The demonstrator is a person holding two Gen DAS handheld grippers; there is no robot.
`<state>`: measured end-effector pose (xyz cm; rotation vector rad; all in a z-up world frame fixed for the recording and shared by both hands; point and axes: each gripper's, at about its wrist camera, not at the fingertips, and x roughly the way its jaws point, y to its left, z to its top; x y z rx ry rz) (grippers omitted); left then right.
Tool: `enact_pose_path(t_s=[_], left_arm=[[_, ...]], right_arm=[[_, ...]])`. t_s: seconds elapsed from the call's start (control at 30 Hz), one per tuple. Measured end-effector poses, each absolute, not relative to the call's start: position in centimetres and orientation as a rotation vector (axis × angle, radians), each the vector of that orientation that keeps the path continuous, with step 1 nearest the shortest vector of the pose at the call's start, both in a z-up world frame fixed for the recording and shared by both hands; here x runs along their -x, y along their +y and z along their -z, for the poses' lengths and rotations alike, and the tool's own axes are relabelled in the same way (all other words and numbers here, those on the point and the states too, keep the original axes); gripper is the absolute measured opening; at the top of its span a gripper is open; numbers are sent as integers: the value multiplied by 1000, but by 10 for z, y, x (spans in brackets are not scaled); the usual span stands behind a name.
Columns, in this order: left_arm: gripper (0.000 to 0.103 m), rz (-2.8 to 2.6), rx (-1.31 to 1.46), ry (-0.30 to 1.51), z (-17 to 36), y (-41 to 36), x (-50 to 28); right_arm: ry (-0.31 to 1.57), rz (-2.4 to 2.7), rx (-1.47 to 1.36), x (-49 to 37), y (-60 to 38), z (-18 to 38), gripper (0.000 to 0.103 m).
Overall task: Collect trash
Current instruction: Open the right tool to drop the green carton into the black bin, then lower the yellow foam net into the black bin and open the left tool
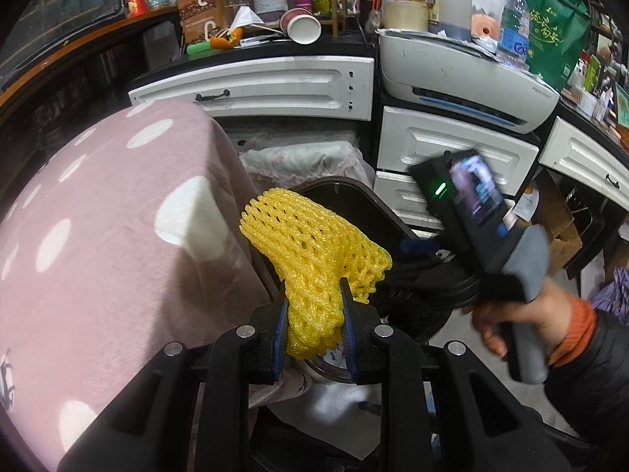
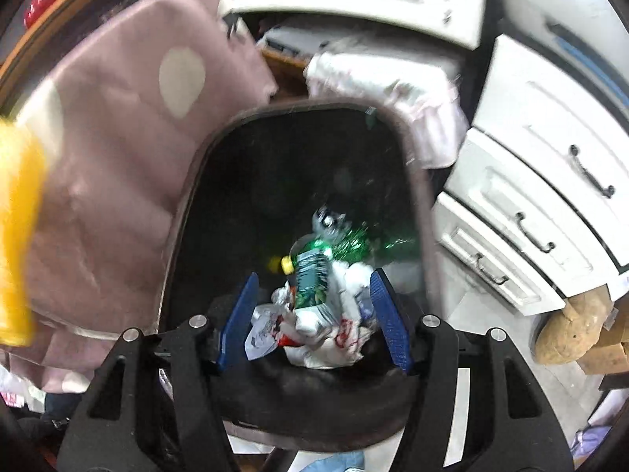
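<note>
My left gripper (image 1: 312,306) is shut on a yellow foam fruit net (image 1: 310,251), held up beside the pink dotted cloth. The net also shows as a yellow blur at the left edge of the right wrist view (image 2: 17,236). My right gripper (image 2: 314,306) is open and empty, pointing down over the black trash bin (image 2: 412,165). In the bin lie a green-labelled plastic bottle (image 2: 310,275) with a yellow cap, crumpled white wrappers (image 2: 326,334) and shiny green foil. In the left wrist view the right gripper's body (image 1: 471,212) hangs over the bin (image 1: 377,204).
A pink cloth with white dots (image 1: 98,216) covers a surface left of the bin. White drawers (image 1: 452,149) with black handles stand behind and right. A printer (image 1: 464,74) and cluttered counter sit above. A folded pale cloth (image 2: 385,90) lies behind the bin.
</note>
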<state>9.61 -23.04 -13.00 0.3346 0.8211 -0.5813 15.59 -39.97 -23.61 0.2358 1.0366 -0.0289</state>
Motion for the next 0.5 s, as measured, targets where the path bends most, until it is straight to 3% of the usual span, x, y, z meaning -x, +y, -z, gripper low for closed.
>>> enact_pose_path(t_s=[0.17, 0.3, 0.5], left_arm=[[23, 595, -354, 835, 136, -238, -97], [23, 604, -373, 860, 144, -248, -101], [23, 637, -389, 910, 157, -267, -114]], right_arm=[[935, 100, -249, -140, -416, 202, 60], [843, 152, -262, -127, -431, 172, 71], [774, 162, -286, -115, -440, 149, 71]])
